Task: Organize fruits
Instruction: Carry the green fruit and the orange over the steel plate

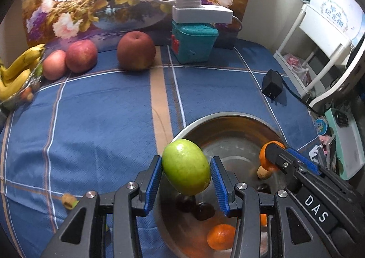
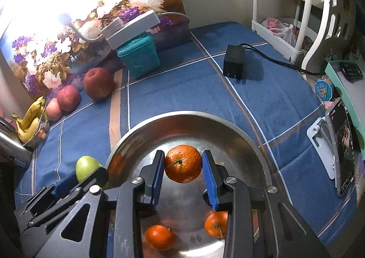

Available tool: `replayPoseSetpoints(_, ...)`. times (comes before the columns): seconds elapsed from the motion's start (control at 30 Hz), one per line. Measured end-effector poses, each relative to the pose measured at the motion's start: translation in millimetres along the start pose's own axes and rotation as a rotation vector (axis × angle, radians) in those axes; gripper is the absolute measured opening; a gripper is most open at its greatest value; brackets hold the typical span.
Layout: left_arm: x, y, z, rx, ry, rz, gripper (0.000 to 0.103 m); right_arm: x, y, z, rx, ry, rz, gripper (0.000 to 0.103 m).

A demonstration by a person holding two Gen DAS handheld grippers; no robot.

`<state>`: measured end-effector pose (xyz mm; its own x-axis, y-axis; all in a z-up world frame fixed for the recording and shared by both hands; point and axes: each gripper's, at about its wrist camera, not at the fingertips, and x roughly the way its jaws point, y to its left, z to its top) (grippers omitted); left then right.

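My left gripper (image 1: 186, 174) is shut on a green apple (image 1: 186, 166) and holds it over the near-left rim of a steel bowl (image 1: 228, 118). My right gripper (image 2: 183, 168) is shut on an orange (image 2: 183, 163) above the bowl (image 2: 182, 114); it shows in the left wrist view (image 1: 271, 155) too. Two oranges (image 2: 159, 237) (image 2: 215, 223) lie in the bowl. The green apple also shows in the right wrist view (image 2: 85, 168). Three red apples (image 1: 135, 50) (image 1: 81, 55) (image 1: 53, 64) sit at the back of the blue cloth.
Bananas (image 1: 17, 71) lie in a glass dish at the far left. A teal box (image 1: 192, 42) with a white lamp base on top stands at the back. A black power adapter (image 1: 272, 83) with its cable lies right. A white rack (image 1: 303, 57) and clutter line the right edge.
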<state>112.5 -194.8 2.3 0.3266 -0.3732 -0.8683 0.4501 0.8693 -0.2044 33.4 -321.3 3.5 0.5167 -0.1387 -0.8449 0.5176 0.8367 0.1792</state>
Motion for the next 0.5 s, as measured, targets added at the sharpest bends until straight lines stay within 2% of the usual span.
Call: replayPoseSetpoints(0.5, 22.7, -9.3, -1.7, 0.032, 0.028, 0.002, 0.046, 12.6, -6.4, 12.7, -0.002, 0.009, 0.006, 0.035)
